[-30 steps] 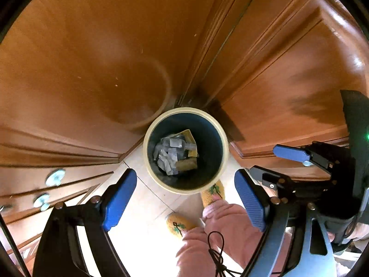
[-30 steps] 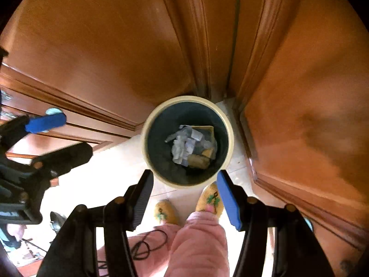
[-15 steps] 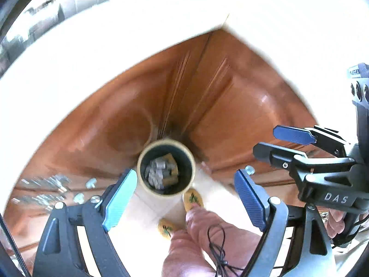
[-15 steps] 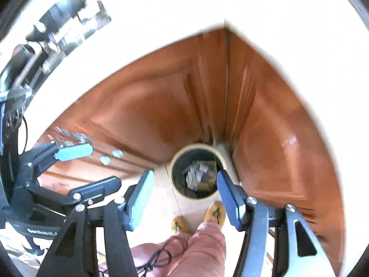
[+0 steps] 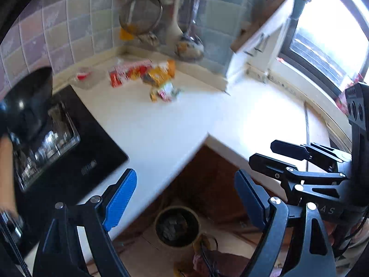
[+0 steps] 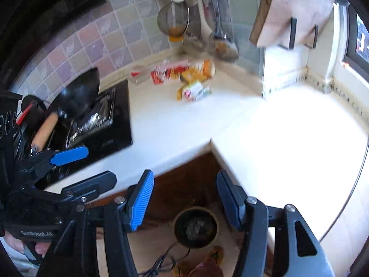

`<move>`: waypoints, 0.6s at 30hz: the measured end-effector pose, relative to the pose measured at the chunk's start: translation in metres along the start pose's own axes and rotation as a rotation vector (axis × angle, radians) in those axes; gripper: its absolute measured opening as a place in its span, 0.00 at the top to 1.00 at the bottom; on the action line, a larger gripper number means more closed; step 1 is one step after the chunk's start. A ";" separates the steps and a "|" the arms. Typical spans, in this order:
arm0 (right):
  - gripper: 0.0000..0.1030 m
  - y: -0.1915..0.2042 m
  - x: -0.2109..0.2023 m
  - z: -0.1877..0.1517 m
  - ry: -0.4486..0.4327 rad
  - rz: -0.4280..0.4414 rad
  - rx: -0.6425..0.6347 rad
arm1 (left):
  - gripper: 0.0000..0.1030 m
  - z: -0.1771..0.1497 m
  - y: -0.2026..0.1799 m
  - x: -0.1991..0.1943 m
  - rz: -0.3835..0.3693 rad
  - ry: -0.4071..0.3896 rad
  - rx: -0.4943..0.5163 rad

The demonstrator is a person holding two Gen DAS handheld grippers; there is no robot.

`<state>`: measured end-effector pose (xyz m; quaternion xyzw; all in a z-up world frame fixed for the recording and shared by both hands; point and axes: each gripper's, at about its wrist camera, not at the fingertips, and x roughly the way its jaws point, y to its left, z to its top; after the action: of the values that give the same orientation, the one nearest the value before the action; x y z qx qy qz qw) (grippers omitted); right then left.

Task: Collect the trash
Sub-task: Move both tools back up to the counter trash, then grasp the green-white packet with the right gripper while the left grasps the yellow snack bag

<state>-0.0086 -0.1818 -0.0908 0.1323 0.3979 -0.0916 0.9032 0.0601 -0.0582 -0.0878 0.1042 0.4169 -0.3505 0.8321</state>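
A round trash bin (image 5: 177, 226) with a cream rim stands on the floor in the cabinet corner, with crumpled wrappers inside; it also shows in the right wrist view (image 6: 195, 228). Several red, orange and yellow snack wrappers (image 5: 147, 76) lie in the far corner of the white L-shaped counter (image 5: 161, 124), also in the right wrist view (image 6: 186, 78). My left gripper (image 5: 185, 198) is open and empty above the counter's inner corner. My right gripper (image 6: 185, 199) is open and empty beside it. Each gripper shows in the other's view, the right (image 5: 274, 153) and the left (image 6: 92, 168).
A black cooktop (image 6: 108, 127) with a dark wok (image 6: 78, 94) sits at the left of the counter. Utensils and a strainer (image 6: 173, 19) hang on the tiled wall above the wrappers. A cutting board (image 6: 295, 11) leans at the right by a bright window. The person's slippered feet (image 6: 215, 255) are by the bin.
Both grippers have lifted from just above the bin to counter height and tilted up; the counter, wrappers and wall have come into view. Both stay open and empty.
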 end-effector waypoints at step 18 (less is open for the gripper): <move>0.44 -0.041 0.162 0.124 0.134 0.134 0.147 | 0.33 0.130 0.073 0.109 0.044 0.158 -0.159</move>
<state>0.1744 -0.2696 -0.1375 0.2305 0.4397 -0.0508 0.8666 0.2341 -0.1199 -0.0979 0.0745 0.5051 -0.2886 0.8100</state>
